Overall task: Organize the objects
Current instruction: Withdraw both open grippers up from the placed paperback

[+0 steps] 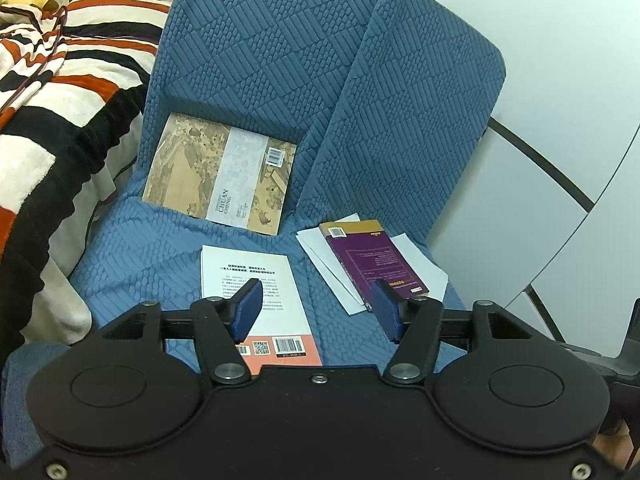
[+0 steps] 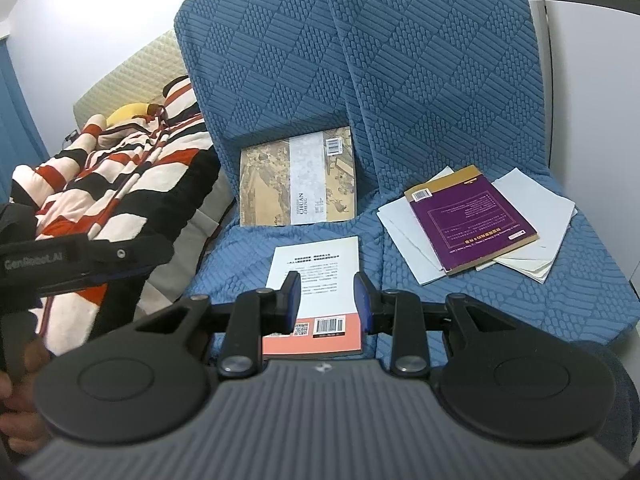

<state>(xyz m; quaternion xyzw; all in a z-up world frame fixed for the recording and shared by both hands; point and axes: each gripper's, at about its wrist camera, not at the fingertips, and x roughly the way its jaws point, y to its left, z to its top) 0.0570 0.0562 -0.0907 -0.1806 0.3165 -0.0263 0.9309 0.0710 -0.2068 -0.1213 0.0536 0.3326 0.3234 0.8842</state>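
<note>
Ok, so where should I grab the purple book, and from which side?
Take the purple book by its near right corner, which overhangs the white papers, coming low from the right. It lies flat, so only an overhanging edge lets the jaws straddle it.

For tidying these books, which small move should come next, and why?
Probably lower the right tongs onto the white-and-orange book. They are open, already hover over it, and it lies flat and alone on the blue seat.

Purple book point(image 2: 472, 216) — blue quilted sofa point(image 2: 400, 60) — striped blanket point(image 1: 60, 80).
</note>
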